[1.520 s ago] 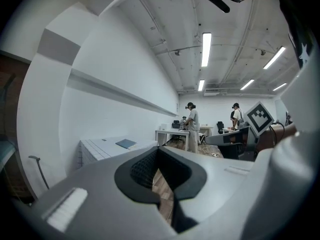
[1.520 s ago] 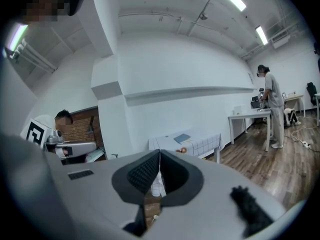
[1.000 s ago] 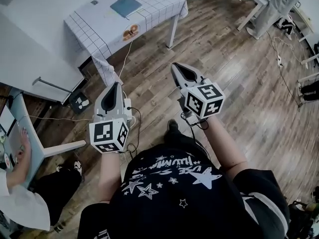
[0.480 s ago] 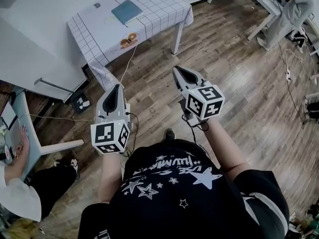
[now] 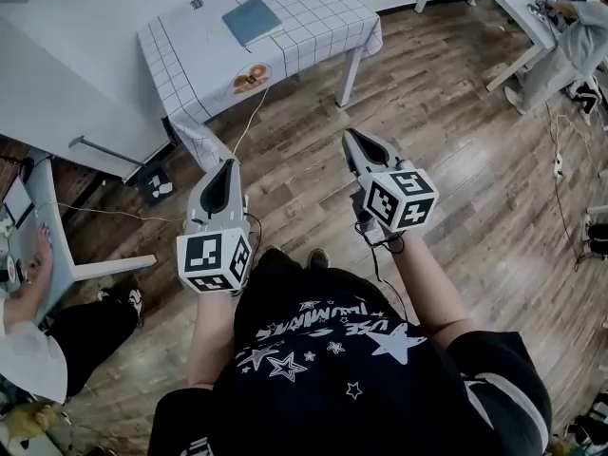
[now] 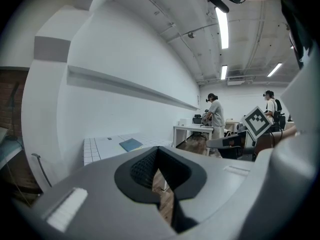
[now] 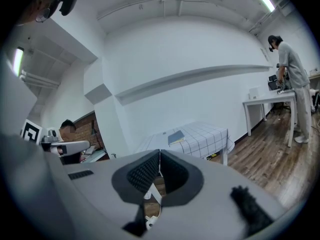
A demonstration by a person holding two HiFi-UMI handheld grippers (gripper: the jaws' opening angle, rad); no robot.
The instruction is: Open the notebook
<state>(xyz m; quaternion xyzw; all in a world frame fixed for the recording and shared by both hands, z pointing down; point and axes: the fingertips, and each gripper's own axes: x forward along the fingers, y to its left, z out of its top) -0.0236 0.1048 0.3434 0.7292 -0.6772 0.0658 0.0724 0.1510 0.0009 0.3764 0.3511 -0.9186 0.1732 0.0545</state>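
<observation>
The blue-grey notebook (image 5: 253, 19) lies closed on a table with a white checked cloth (image 5: 190, 55), far ahead across the wooden floor. The left gripper view shows the notebook (image 6: 131, 144) small on the table, and so does the right gripper view, notebook (image 7: 176, 137). My left gripper (image 5: 228, 162) is held out over the floor, shut and empty, with its tips (image 6: 157, 148) together. My right gripper (image 5: 349, 133) is level with it on the right, also shut with nothing in it, its tips (image 7: 159, 151) meeting. Both are well short of the table.
An orange-patterned item (image 5: 249, 79) and a small dark object (image 5: 197, 4) also sit on the cloth. A cable (image 5: 242, 122) hangs from the table to the floor. One person sits at a desk (image 5: 76, 255) on the left. Another person (image 5: 570, 50) stands at a white table at the top right.
Both grippers have travelled forward over the floor towards the checked table, which has shifted rightward and slightly nearer in the head view. Their jaws stay together.
</observation>
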